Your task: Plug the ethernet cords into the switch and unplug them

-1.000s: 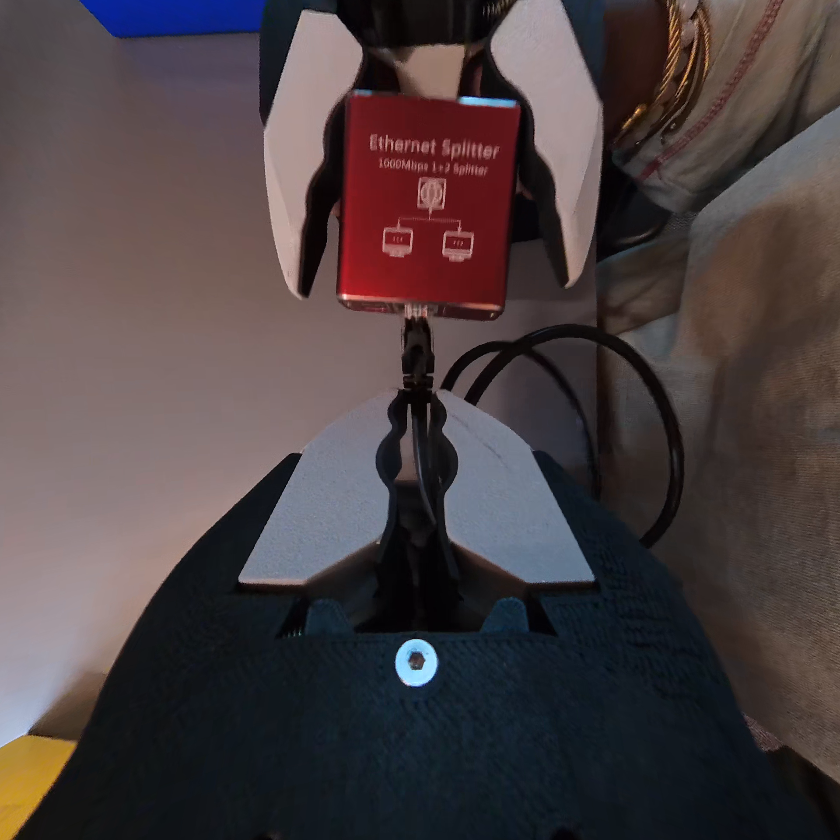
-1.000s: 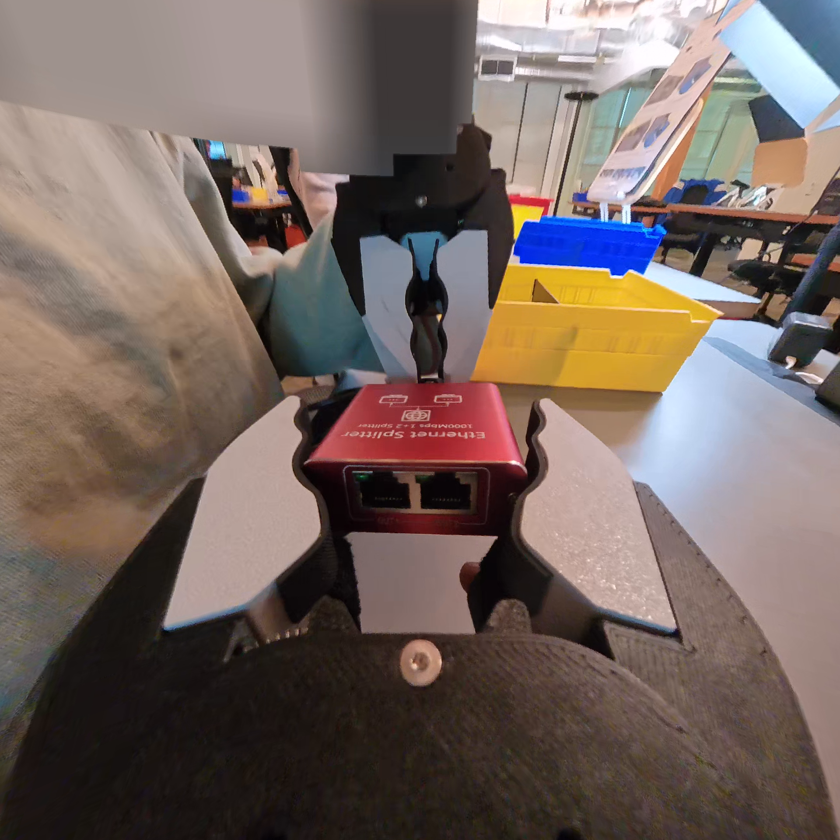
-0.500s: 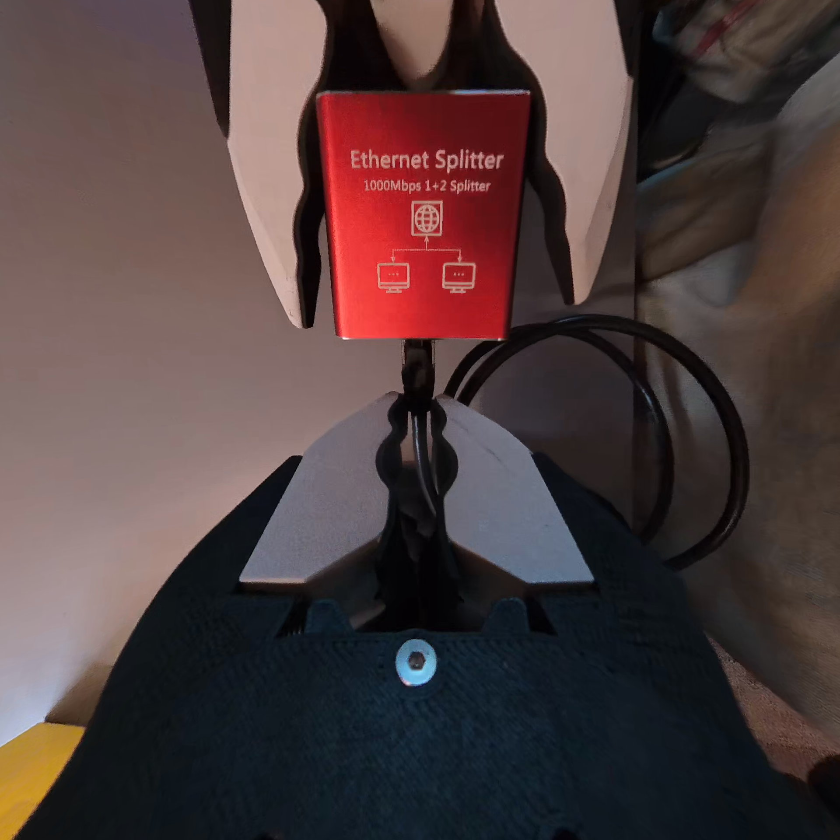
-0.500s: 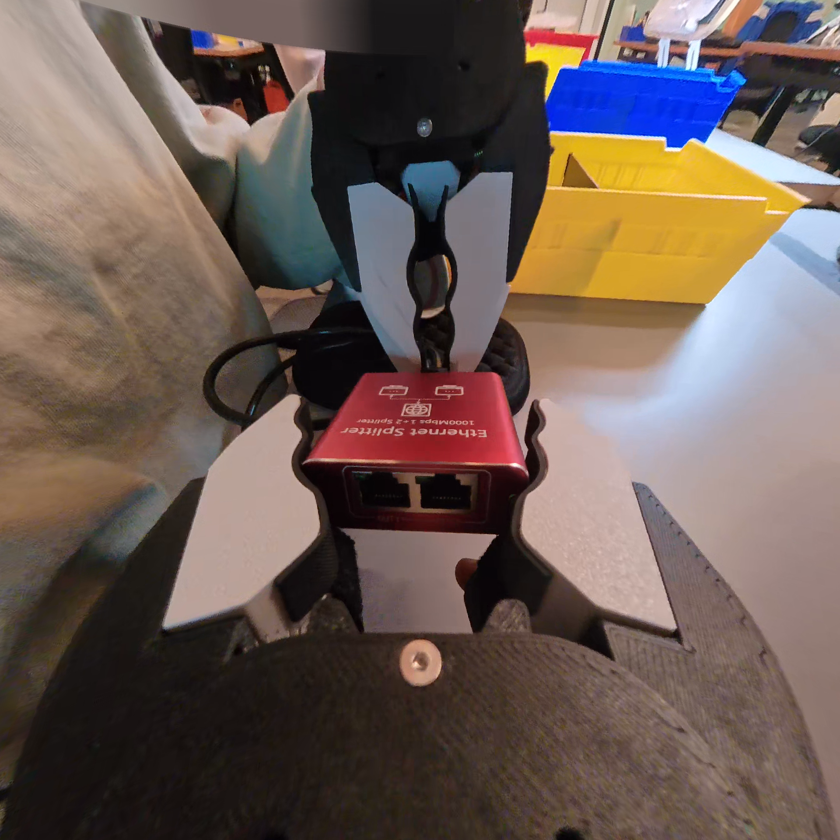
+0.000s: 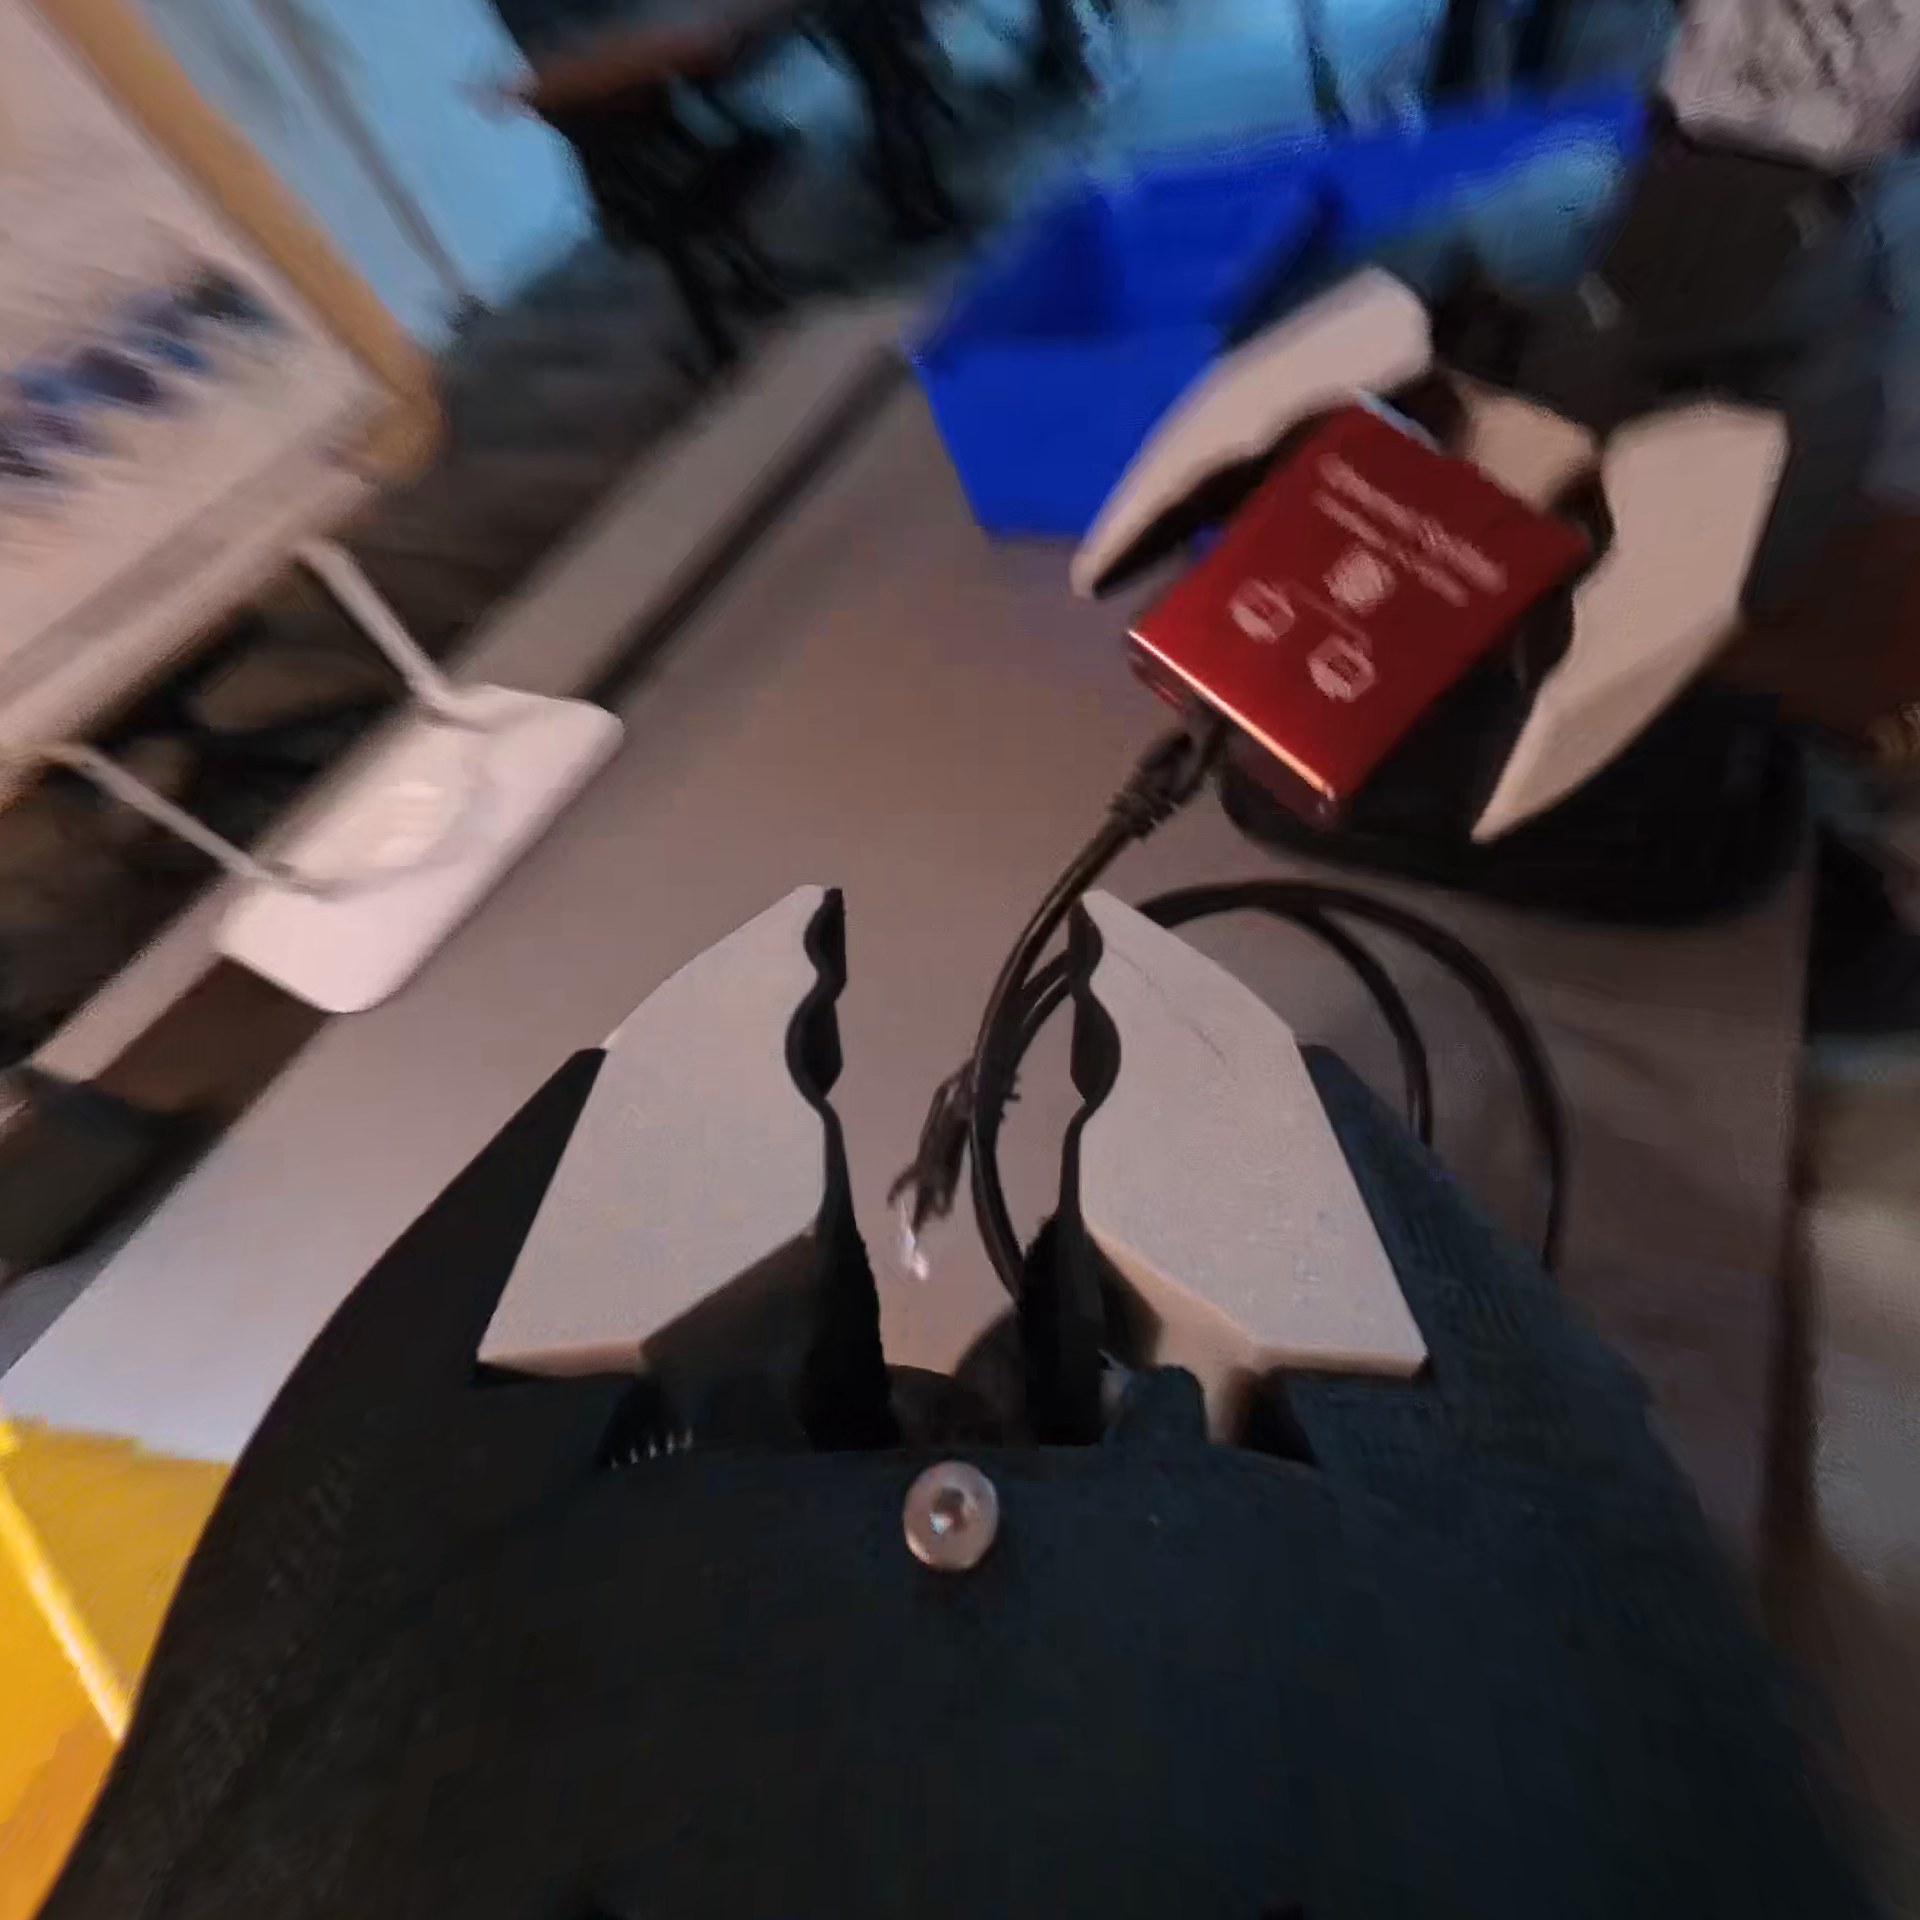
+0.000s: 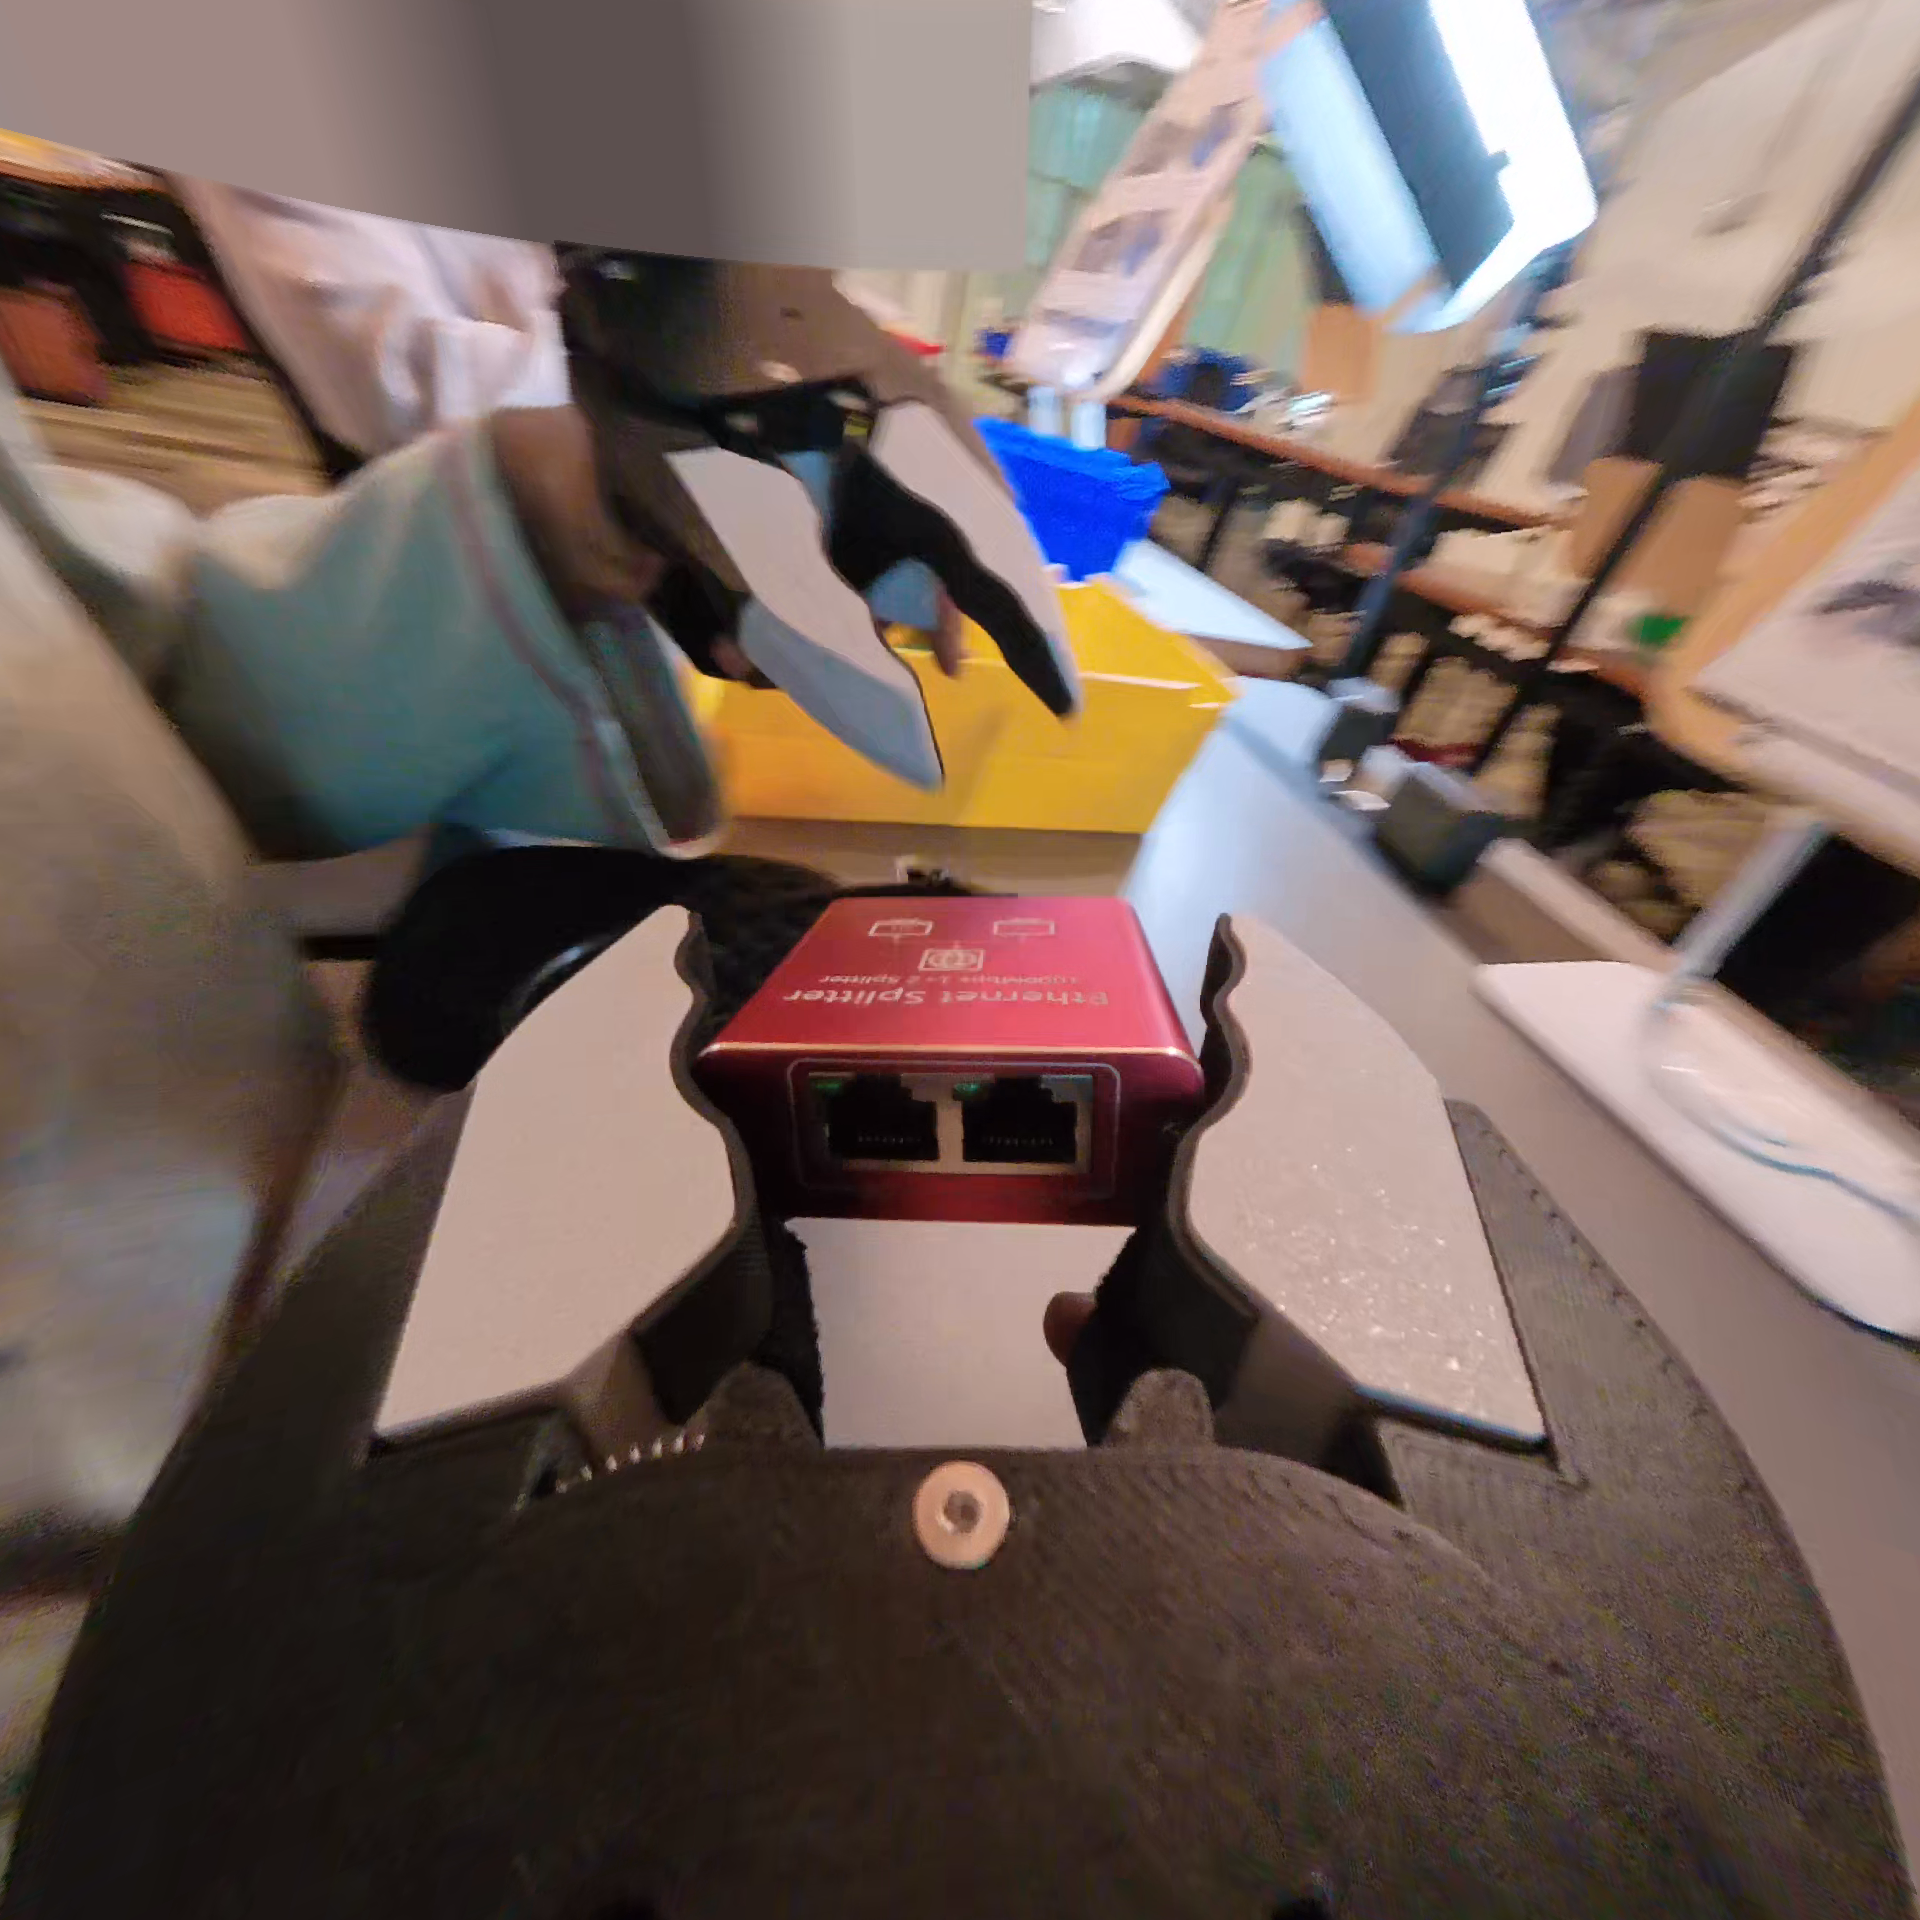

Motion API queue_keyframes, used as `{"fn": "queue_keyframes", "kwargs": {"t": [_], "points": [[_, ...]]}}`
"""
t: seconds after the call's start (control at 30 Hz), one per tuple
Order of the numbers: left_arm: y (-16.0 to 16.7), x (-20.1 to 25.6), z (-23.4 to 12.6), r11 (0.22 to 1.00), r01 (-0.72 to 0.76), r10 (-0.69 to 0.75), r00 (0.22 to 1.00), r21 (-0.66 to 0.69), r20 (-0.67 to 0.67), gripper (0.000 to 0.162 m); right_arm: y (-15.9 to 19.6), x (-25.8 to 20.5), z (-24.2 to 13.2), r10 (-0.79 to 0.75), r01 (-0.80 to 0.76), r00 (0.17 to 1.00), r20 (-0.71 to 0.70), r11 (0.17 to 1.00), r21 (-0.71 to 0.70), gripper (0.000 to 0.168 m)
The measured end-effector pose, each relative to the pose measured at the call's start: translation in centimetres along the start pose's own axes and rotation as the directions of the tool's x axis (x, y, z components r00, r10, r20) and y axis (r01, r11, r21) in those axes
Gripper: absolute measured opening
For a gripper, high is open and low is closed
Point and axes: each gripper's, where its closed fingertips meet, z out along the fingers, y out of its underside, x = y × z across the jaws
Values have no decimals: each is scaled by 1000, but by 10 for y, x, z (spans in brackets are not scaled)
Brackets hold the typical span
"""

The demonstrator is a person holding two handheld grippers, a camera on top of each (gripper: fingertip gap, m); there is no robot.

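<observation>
My right gripper is shut on a red ethernet splitter, gripping it by its two sides. The splitter's two empty ports face the right wrist camera. In the left wrist view the splitter is at the upper right. A black ethernet cord is plugged into its near end and hangs down between the fingers of my left gripper. That gripper is open and does not grip the cord. It also shows open in the right wrist view, above and beyond the splitter.
On the grey table stand a yellow bin, a blue bin and a white stand base. A black rounded object lies behind the splitter. A person's sleeve is at the left. Both views are blurred. Across from one pair of fingers to the other is roughly 8 cm.
My left gripper has opened, let go of the cord and pulled back to the left. The cord stays plugged into the splitter. The right gripper still holds the splitter.
</observation>
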Motion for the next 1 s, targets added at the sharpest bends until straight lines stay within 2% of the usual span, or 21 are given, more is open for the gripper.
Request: {"fn": "queue_keyframes", "kwargs": {"t": [0.03, 0.07, 0.13, 0.17, 0.2, 0.27, 0.33, 0.37, 0.43, 0.47, 0.53, 0.6, 0.63, 0.73, 0.83, 0.93, 1.0], "points": [[-13, -6, -8, 992, 66, -71, 997, 111, 41, 40, -4, 11, -4, -30, 30, 996, -85, 1000, 2, 91], [-25, -4, -15, 962, 160, -167, 986, 222, 13, 40, -7, 21, -8, -64, 65, 983, -170, 998, -4, 91], [-41, 10, -21, 834, 412, -383, 911, 367, -152, 40, -13, 33, -13, -147, 150, 941, -305, 989, -16, 91], [-43, 23, -19, 753, 543, -464, 839, 372, -284, 41, -16, 35, -14, -188, 193, 918, -349, 981, -22, 90], [-43, 39, -14, 678, 663, -528, 740, 317, -418, 45, -19, 35, -13, -234, 242, 896, -378, 970, -29, 90], [-32, 67, 3, 537, 838, -641, 476, 91, -602, 58, -22, 31, -9, -300, 307, 868, -395, 950, -48, 90], [-30, 87, 10, 371, 921, -646, 163, -120, -746, 61, -23, 26, -4, -333, 341, 858, -391, 939, -50, 90], [-28, 87, 15, 279, 944, -635, 44, -175, -771, 61, -24, 24, -2, -345, 355, 855, -387, 934, -47, 90], [-23, 76, 26, 132, 972, -611, -72, -192, -788, 61, -26, 17, 1, -386, 396, 845, -370, 917, -52, 90], [-22, 71, 27, 90, 977, -588, -104, -193, -802, 59, -25, 13, 4, -410, 416, 839, -358, 907, -65, 90], [-25, 72, 29, 99, 975, -559, -112, -200, -822, 54, -24, 7, 8, -437, 440, 830, -346, 895, -73, 90], [-32, 75, 27, 126, 976, -534, -83, -176, -841, 45, -24, 3, 12, -441, 446, 831, -340, 892, -68, 89], [-31, 73, 29, 124, 980, -549, -60, -153, -834, 33, -24, 2, 13, -437, 443, 832, -343, 894, -64, 89], [-31, 66, 27, 137, 983, -544, -32, -126, -839, 28, -19, 7, 16, -417, 414, 828, -374, 905, -94, 90], [-28, 67, 20, 269, 955, -564, 54, -122, -824, 27, -13, 3, 18, -418, 407, 839, -349, 907, -107, 87], [-13, 71, 11, 457, 871, -604, 154, -182, -782, 26, -1, -17, 15, -408, 395, 900, -151, 912, -110, 90], [-1, 75, 5, 564, 794, -618, 224, -226, -754, 26, 4, -30, 6, -400, 397, 916, -8, 911, -117, 83]]}}
